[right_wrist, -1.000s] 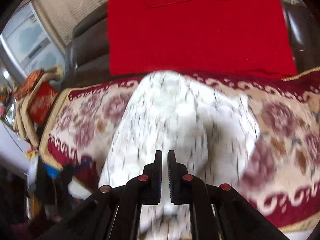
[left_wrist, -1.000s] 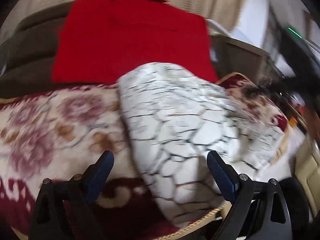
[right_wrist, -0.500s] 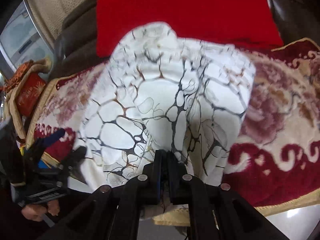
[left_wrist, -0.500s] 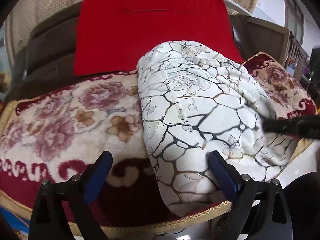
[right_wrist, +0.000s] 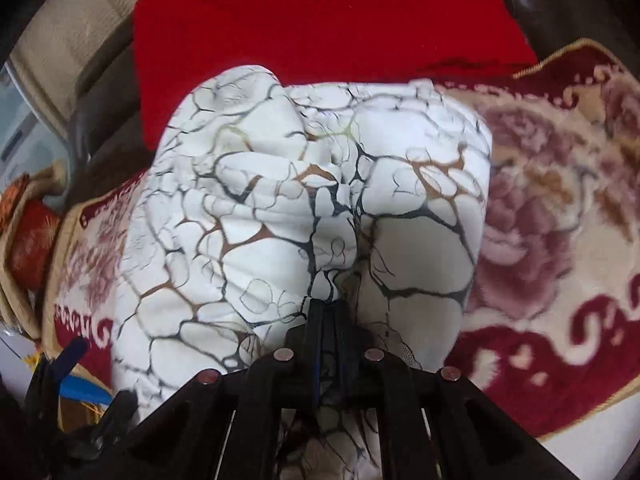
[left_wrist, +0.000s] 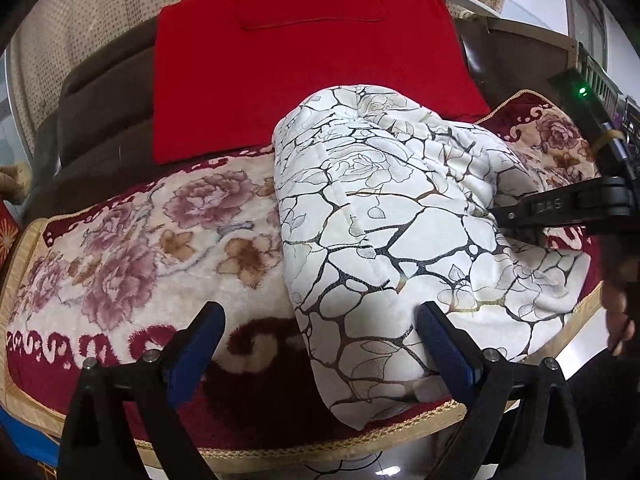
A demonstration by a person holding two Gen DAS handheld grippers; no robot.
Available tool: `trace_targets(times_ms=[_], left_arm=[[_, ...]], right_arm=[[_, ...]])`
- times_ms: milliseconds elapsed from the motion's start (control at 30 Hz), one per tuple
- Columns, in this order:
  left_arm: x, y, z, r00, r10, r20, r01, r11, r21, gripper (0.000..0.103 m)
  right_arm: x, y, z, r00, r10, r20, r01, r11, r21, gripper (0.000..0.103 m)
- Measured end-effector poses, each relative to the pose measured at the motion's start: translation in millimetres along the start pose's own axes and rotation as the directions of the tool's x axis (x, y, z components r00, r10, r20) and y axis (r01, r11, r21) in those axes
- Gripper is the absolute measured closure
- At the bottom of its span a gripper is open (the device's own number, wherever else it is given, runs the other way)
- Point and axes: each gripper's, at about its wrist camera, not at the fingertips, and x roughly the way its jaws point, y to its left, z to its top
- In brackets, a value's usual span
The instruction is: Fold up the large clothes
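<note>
A thick white quilt with a black and gold crackle pattern (left_wrist: 384, 224) lies folded into a long bundle on a floral blanket (left_wrist: 132, 248). My left gripper (left_wrist: 320, 332) is open, its blue-padded fingers (left_wrist: 196, 344) hovering over the quilt's near left edge and gripping nothing. The right gripper (right_wrist: 328, 308) is shut on a fold of the same quilt (right_wrist: 280, 208), the cloth bunching at its tips. In the left wrist view that right gripper (left_wrist: 504, 216) reaches in from the right side, with a hand below it.
A red cushion (left_wrist: 296, 60) leans on the dark sofa back (left_wrist: 100, 92) behind the blanket. The blanket's gold-trimmed front edge (left_wrist: 320, 440) hangs over pale floor. A red and gold object (right_wrist: 32, 236) sits at the sofa's left end.
The right gripper has come down with the quilt fold still pinched, laying it over the bundle. The left gripper has swung sideways along the blanket, staying open.
</note>
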Motion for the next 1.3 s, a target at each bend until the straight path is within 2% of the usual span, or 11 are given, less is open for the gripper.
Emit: trace_targets(times_ms=[267,400,500,600,733,867,1067,1300], left_arm=[[-2.0,-1.1,1.4,1.000,0.026,-0.002,-0.026,1.000,0.004,0.006],[-8.3,-3.1,3.3,0.999,0.042,0.001,-0.042,0.999,0.016,0.006],[-19.0,-8.2,4.9,0.999,0.036,0.018,-0.037,0.999,0.028,0.006],[-33.3,-15.4,7.1,0.997,0.056,0.045,-0.058,0.997,0.054,0.006],[-57.0,-22.6,12.0,0.992,0.094,0.089,-0.100,0.993,0.068,0.006],[-83.9,-26.3,17.3,0.975,0.173,0.138,-0.184,0.980,0.072,0.006],[-124.9,-18.8,23.8,0.972,0.158,0.177,-0.163,0.987,0.013,0.006],[-170.0,-7.8,28.7,0.958,0.191,0.215,-0.184,0.981,-0.055,0.006]], right_arm=[[-7.1,-15.3,5.3,0.999,0.045,-0.005,-0.045,0.999,0.013,0.095],[-38.9,-17.3,0.1,0.999,0.030,0.030,-0.030,1.000,0.004,0.095],[-74.3,-15.9,-8.5,0.994,0.019,0.111,-0.016,1.000,-0.025,0.095],[-113.8,-12.7,-22.2,0.976,0.037,0.215,-0.023,0.998,-0.065,0.095],[-162.2,-1.6,-42.6,0.933,0.032,0.359,0.013,0.993,-0.121,0.094],[-200.8,9.1,-59.0,0.896,0.043,0.442,0.026,0.989,-0.148,0.094],[-233.9,11.9,-80.1,0.884,0.066,0.463,0.010,0.987,-0.161,0.094],[-250.6,27.2,-102.7,0.867,0.072,0.494,0.015,0.985,-0.170,0.094]])
